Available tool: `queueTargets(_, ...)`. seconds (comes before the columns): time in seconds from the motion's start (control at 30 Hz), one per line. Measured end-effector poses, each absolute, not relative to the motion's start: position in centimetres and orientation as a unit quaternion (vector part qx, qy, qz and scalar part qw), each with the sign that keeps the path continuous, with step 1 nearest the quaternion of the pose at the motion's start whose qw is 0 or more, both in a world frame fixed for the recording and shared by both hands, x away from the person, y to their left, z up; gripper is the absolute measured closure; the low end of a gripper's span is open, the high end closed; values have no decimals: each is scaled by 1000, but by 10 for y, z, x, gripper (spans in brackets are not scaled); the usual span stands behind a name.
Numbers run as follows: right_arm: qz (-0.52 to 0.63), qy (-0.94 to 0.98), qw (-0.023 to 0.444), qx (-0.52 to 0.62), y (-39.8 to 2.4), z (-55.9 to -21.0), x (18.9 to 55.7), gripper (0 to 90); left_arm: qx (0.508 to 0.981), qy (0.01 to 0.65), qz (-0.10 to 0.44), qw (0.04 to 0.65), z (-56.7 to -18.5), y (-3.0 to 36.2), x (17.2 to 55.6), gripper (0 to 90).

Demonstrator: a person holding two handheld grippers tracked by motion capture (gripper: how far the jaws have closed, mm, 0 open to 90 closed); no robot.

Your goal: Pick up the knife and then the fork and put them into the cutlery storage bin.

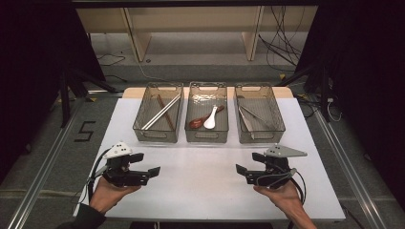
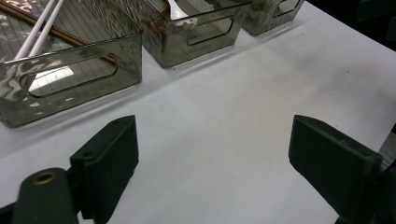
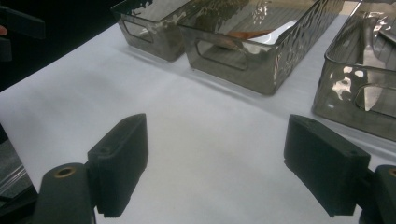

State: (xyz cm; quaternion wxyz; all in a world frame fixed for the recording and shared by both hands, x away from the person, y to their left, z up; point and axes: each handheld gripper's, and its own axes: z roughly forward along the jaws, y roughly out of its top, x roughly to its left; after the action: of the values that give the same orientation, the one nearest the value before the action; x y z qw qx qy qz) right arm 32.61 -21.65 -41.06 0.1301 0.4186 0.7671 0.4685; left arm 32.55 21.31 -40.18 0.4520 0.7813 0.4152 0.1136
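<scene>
Ahead of both grippers, three bins are standing across the table point(image 1: 200, 191); I am holding the left gripper point(image 1: 149, 172) and right gripper point(image 1: 242, 171) empty, jaws apart. Nearest my left, the chopsticks point(image 1: 161, 113) are lying diagonally in the left bin point(image 1: 156, 136)

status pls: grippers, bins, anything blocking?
Left gripper and right gripper open, empty, over white table. Three smoky clear plastic bins hold utensils. Nothing between.
</scene>
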Motion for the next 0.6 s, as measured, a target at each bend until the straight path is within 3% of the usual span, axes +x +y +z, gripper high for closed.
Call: queueTargets(0.6,473,764,137,418,-219,-411,320,222,780,411,118,456,-401,213,325,154)
